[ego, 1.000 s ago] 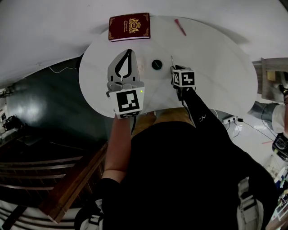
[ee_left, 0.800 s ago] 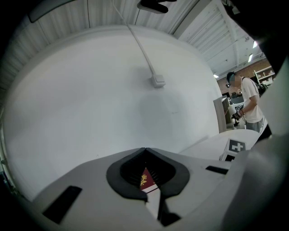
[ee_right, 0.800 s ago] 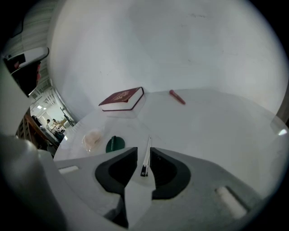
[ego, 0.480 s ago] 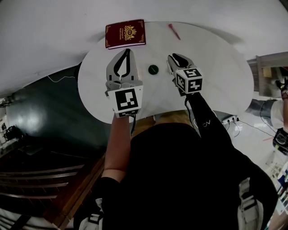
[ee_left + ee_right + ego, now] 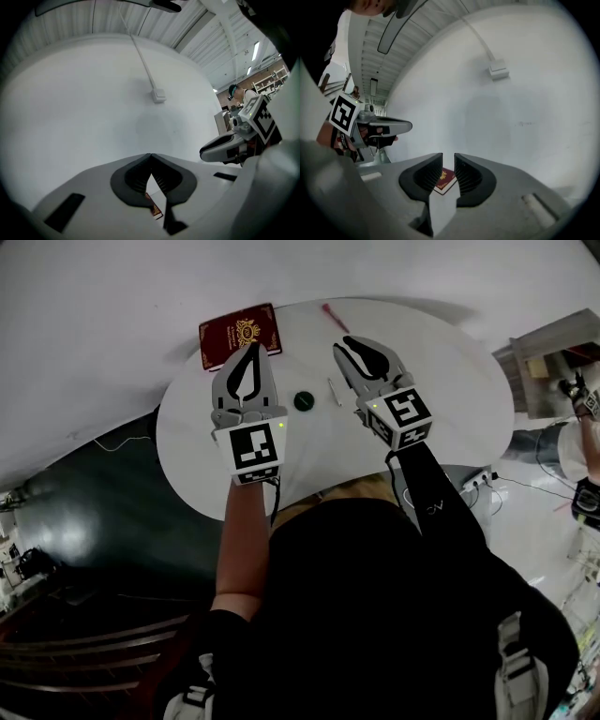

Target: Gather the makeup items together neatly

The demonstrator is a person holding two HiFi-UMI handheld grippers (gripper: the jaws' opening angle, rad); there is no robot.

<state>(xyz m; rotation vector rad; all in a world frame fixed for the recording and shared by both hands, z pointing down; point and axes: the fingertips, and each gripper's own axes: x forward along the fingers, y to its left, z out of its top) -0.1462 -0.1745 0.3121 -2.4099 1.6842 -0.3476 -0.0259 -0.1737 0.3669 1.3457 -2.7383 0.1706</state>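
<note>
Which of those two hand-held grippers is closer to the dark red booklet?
Left. In the head view the left gripper overlaps the dark red booklet at its right corner; the right gripper sits farther right, past the small round dark item, by the pink pencil.

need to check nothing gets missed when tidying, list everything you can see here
table: one, white, round, in front of the person
flat case: one, dark red with gold crest, far left part of the table
slim stick: one, pink-red, far edge of the table
small round item: one, dark green, mid table between the grippers
thin stick: one, pale, just right of the round item
left gripper: grey, above the table, jaws together, empty
right gripper: grey, above the table, jaws slightly apart, empty
</note>
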